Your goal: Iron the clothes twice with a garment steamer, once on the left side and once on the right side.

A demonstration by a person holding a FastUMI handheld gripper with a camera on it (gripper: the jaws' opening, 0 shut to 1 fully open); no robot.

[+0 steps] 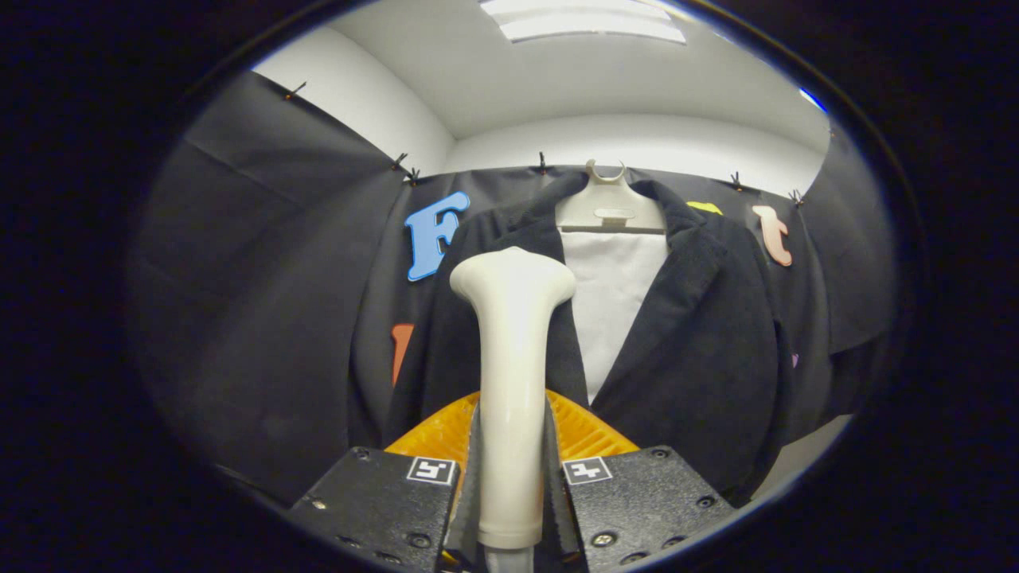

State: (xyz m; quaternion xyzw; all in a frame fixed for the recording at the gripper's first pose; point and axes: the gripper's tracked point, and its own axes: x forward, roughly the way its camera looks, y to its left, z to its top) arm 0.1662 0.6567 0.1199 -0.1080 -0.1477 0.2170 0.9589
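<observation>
Both fingers of the gripper (512, 477) clamp the steamer (512, 358) (head at 12 o'clock); a loose grip risks missing the jacket (685, 334).

steamer (512, 382): standing upright between the two fingers of the gripper (510, 477), both fingers pressing on its handle, its head rising at 12 o'clock from them.
jacket (700, 342): hanging just beyond the steamer, spreading from 10 o'clock to 2 o'clock of the steamer head, its front opening lying at 1 o'clock of the head.
hanger (609, 208): sitting inside the jacket's collar, at 1 o'clock above the steamer head.
inner panel (611, 302): showing in the jacket's opening, below the hanger, just right of the steamer head.
ceiling light (585, 20): sitting overhead, at 12 o'clock, well above the hanger.
</observation>
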